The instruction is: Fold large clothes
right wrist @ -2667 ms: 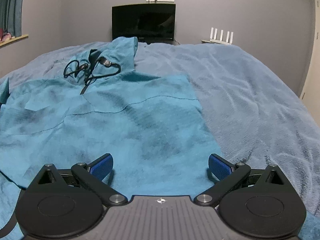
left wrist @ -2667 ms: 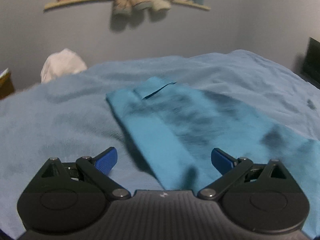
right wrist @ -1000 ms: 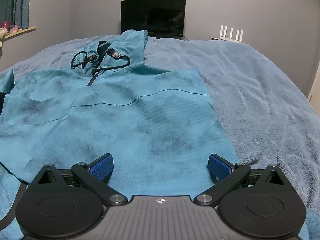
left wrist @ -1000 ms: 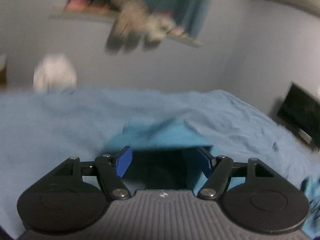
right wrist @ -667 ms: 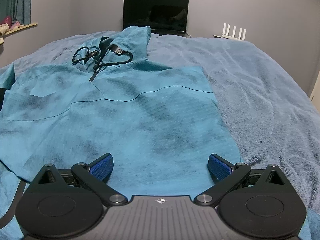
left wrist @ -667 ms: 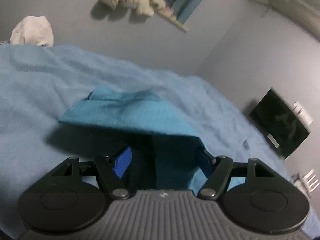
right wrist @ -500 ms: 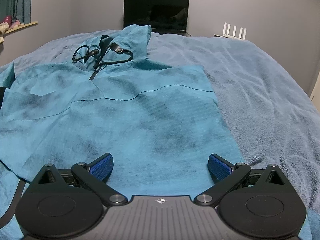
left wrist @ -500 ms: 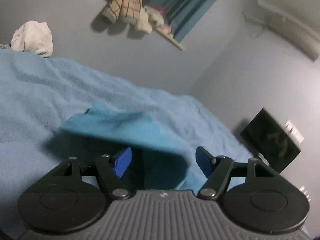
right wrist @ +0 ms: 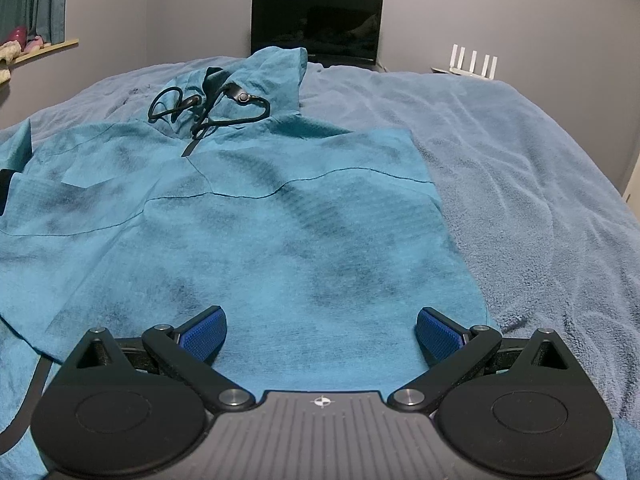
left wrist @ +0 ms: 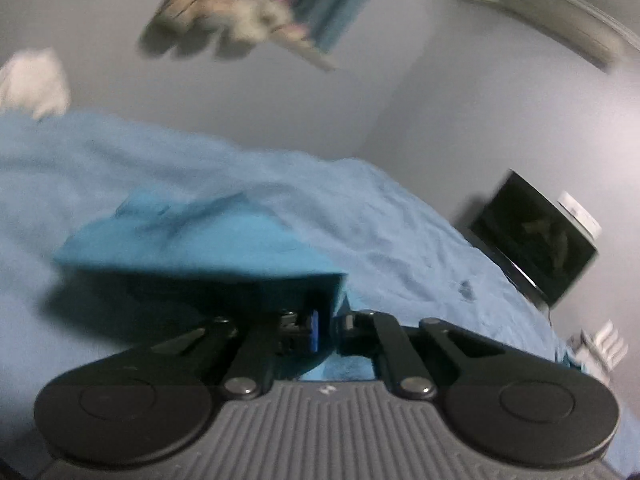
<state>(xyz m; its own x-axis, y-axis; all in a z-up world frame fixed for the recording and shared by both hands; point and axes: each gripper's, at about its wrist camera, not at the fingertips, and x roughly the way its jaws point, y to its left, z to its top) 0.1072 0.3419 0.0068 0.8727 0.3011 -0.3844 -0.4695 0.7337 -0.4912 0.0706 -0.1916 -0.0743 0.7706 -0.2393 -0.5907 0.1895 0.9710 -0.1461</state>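
A teal hoodie [right wrist: 256, 236] lies spread flat on the bed, hood [right wrist: 276, 68] and black drawstrings [right wrist: 208, 110] at the far end. My right gripper [right wrist: 320, 334] is open and hovers low over the hoodie's near hem, empty. In the left wrist view my left gripper [left wrist: 326, 330] is shut on the hoodie's sleeve [left wrist: 192, 240], which is lifted off the blanket and hangs out in front with a dark shadow under it. This view is blurred.
A blue fleece blanket [right wrist: 520, 168] covers the bed. A dark monitor [right wrist: 316, 26] and a white router [right wrist: 472, 60] stand at the far wall. A window sill with clothes [left wrist: 224, 12] and a white bundle [left wrist: 34, 80] lie beyond the left side.
My left gripper has closed on the sleeve, which it straddled open half a second ago, and swung with it. The right gripper has barely moved and stays open.
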